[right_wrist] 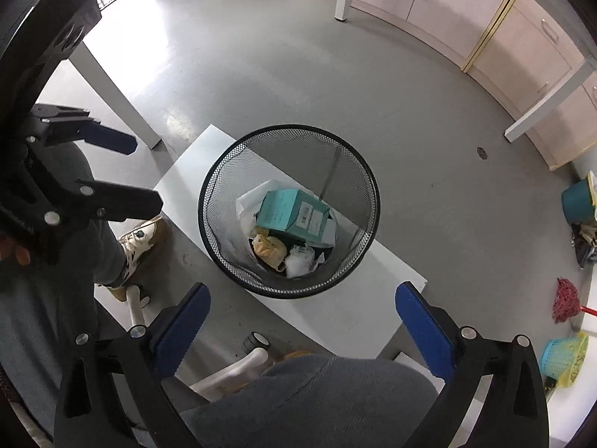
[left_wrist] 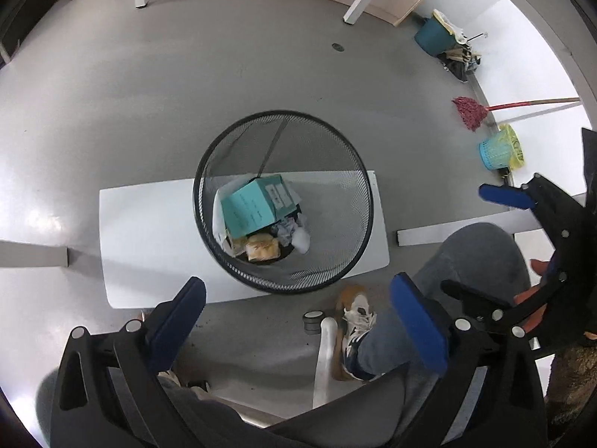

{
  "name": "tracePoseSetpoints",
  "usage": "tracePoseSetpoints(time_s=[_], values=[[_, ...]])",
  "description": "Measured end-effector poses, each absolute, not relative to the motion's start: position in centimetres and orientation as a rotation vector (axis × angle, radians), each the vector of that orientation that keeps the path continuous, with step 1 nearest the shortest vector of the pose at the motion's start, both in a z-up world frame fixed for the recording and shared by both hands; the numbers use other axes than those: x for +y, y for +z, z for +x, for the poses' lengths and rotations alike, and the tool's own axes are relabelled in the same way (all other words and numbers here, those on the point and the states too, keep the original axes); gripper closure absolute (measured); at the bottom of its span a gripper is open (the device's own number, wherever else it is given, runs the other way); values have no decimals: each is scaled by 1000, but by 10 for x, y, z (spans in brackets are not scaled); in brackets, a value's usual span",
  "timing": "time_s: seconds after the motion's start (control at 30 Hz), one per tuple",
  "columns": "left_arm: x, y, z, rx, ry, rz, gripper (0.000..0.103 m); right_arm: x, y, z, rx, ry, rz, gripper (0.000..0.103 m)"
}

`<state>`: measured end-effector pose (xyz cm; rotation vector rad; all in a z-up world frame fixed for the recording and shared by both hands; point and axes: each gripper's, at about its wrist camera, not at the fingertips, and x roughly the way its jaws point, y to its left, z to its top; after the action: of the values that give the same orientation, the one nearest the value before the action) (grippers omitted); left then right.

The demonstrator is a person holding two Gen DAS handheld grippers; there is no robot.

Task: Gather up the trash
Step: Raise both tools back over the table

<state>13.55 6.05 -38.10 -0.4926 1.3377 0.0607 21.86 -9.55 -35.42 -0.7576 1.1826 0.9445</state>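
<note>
So the trash is all sitting down in the bin (left_wrist: 283, 201) right now, a black wire-mesh one, round, wider at the rim than the base. It's standing upright on a white board (left_wrist: 149, 246) that's lying flat on the grey floor (left_wrist: 186, 93). Biggest thing in there is a teal box (left_wrist: 253, 207), tilting on top of the pile with a white label showing on one side. Under it I'm seeing a yellowish wrapper (left_wrist: 263, 248), and just beside that some crumpled white paper (left_wrist: 294, 233). From the right camera there's also white paper or plastic (right_wrist: 248, 205) lining up against the bin wall behind the box, can't tell which.

I'm holding both tongs above the bin, looking down into it. Left tongs (left_wrist: 298, 321) are spread wide with nothing between the blue pads, same deal with the right tongs (right_wrist: 302, 326), wide and gripping nothing. Neither one is touching the bin.

Other containers: off by the wall there's a small blue basket (left_wrist: 494, 149) with a yellow bag in it, lying on its side next to a red mop (left_wrist: 470, 112). Further along a teal bucket (left_wrist: 434, 35) is tipping over too, with some rags and junk beside it. Can't make out what's inside either.
</note>
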Motion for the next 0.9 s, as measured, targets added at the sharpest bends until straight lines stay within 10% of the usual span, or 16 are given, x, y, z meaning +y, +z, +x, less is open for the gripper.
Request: tracePoseSetpoints(time_s=[0.9], values=[[2, -244, 14, 1033, 93, -242, 4, -154, -259, 134, 1028, 1005, -621, 3]])
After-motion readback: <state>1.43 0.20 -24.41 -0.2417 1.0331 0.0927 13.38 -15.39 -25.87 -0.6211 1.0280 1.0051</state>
